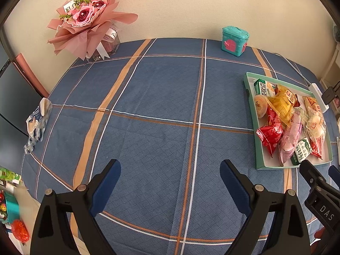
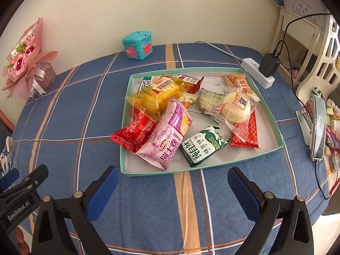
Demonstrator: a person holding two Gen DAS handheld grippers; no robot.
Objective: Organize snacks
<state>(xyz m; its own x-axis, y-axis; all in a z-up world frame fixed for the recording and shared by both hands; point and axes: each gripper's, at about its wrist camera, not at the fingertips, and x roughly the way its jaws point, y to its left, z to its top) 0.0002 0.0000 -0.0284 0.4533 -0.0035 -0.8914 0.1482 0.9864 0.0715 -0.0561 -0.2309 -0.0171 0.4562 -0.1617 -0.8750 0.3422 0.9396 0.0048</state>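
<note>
A shallow green-rimmed tray (image 2: 125, 148) sits on the blue plaid tablecloth and holds several wrapped snacks: a pink roll pack (image 2: 167, 136), a red pack (image 2: 133, 133), a yellow cake pack (image 2: 157, 94), a green biscuit pack (image 2: 201, 146) and a clear-wrapped round bun (image 2: 235, 106). My right gripper (image 2: 173, 182) is open and empty, just in front of the tray's near rim. My left gripper (image 1: 170, 176) is open and empty over bare cloth, left of the tray (image 1: 258, 148). A crumpled blue-white wrapper (image 1: 37, 121) lies at the table's left edge.
A pink bouquet (image 1: 85, 19) stands at the back left, a teal toy box (image 1: 233, 41) at the back. A white power strip with a black charger (image 2: 263, 70) lies behind the tray. A phone on a stand (image 2: 316, 127) is at the right edge.
</note>
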